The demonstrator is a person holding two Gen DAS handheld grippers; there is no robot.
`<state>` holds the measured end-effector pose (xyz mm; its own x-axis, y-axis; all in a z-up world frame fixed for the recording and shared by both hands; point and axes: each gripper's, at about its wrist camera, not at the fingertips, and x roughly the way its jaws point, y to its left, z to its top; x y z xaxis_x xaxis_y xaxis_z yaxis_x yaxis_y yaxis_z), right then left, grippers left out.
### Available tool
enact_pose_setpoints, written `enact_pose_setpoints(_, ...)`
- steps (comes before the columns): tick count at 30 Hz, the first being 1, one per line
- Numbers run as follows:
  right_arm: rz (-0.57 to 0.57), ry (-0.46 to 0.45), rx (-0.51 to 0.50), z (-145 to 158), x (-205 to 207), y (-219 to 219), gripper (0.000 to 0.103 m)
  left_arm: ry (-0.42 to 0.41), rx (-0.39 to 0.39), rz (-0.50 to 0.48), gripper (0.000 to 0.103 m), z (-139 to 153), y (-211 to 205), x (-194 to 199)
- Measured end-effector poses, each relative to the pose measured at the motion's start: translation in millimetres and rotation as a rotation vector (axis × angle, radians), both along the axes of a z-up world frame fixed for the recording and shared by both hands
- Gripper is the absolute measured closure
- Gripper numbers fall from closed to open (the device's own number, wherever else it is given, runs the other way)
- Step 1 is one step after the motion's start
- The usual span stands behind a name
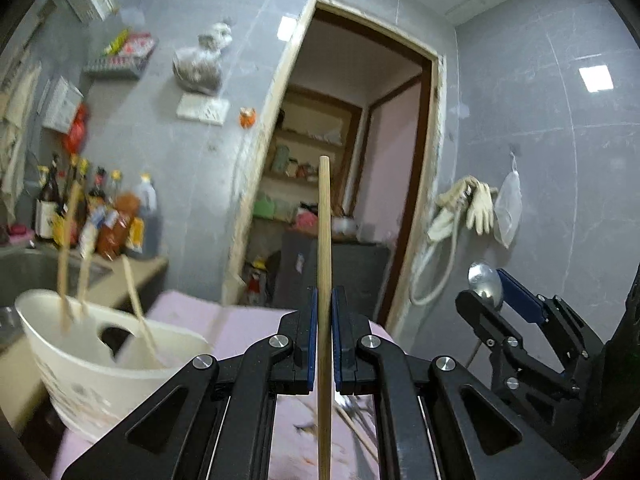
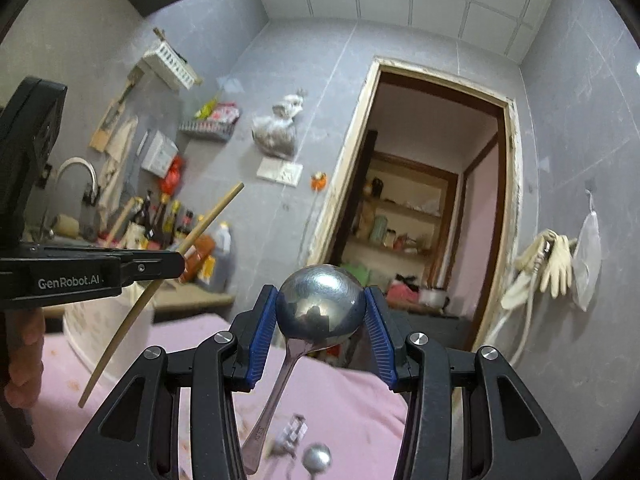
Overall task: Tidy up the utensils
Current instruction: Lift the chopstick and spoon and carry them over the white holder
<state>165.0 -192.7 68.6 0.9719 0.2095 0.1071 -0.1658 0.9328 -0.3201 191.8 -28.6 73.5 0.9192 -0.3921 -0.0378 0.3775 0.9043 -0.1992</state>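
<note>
Pink cloth point(image 2: 344, 396) covered the table in a grey-tiled kitchen with an open doorway point(image 1: 352, 152); white basket point(image 1: 100, 364) held three chopsticks. Left gripper point(image 1: 324, 320) pinched an upright chopstick point(image 1: 324, 240); right gripper point(image 2: 322, 320) clamped a steel spoon point(image 2: 320, 304) by its bowl. Utensils on the cloth below were blurred, partly hidden.

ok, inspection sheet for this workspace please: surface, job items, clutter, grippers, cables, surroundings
Surface: pink cloth, a loose spoon lying on it.
Job's things: white basket with chopsticks in it; chopstick and metal spoon both lifted.
Clutter: bottles on the counter by the sink.
Grippers: left hand-held gripper shut on the chopstick; right hand-held gripper clamping the spoon's bowl.
Cables: nothing seen.
Surroundings: grey tiled wall, open doorway, gloves hanging.
</note>
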Motion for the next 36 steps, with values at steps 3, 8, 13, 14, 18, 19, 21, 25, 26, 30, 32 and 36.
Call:
enact_pose_setpoints(3,0.043,-0.018,0.021,13.1,0.4,14.1,0.061,-0.046,-0.007,0.047,0.098,15.0,22.9,-1.4)
enact_pose_setpoints(8,0.135,-0.040,0.061,34.0,7.1,46.2,0.061,-0.080,-0.078,0.078,0.098,36.8,71.8,6.3)
enact_pose_setpoints(13,0.235,-0.068,0.114,57.2,13.2,82.0,0.061,-0.075,-0.186,0.113,0.098,50.9,131.2,21.5)
enact_pose_setpoints(14,0.259,-0.071,0.127,63.1,14.8,89.4,0.061,-0.078,-0.201,0.129,0.098,52.8,141.1,23.5)
enact_pose_setpoints(18,0.297,-0.081,0.127,74.2,21.9,112.2,0.061,-0.094,-0.249,0.186,0.098,57.3,174.3,31.5)
enact_pose_setpoints(19,0.297,-0.082,0.119,74.7,24.4,118.0,0.061,-0.103,-0.255,0.210,0.098,57.0,182.0,34.5)
enact_pose_setpoints(21,0.293,-0.069,0.105,72.9,32.5,128.6,0.061,-0.114,-0.247,0.245,0.098,54.1,188.3,38.3)
enact_pose_setpoints(25,0.263,-0.029,0.078,57.8,49.4,140.3,0.061,-0.126,-0.218,0.328,0.098,42.4,194.9,50.9)
enact_pose_setpoints(26,0.252,-0.020,0.068,52.5,53.4,142.8,0.061,-0.123,-0.219,0.333,0.098,38.4,194.2,53.1)
enact_pose_setpoints(30,0.230,0.020,0.060,39.1,67.2,144.4,0.061,-0.123,-0.200,0.400,0.098,22.5,191.2,63.5)
enact_pose_setpoints(32,0.223,0.039,0.067,33.5,73.0,143.5,0.061,-0.114,-0.193,0.425,0.098,15.0,188.3,66.7)
enact_pose_setpoints(36,0.208,0.068,0.073,21.9,79.9,142.1,0.061,-0.090,-0.167,0.435,0.098,1.5,180.7,72.1)
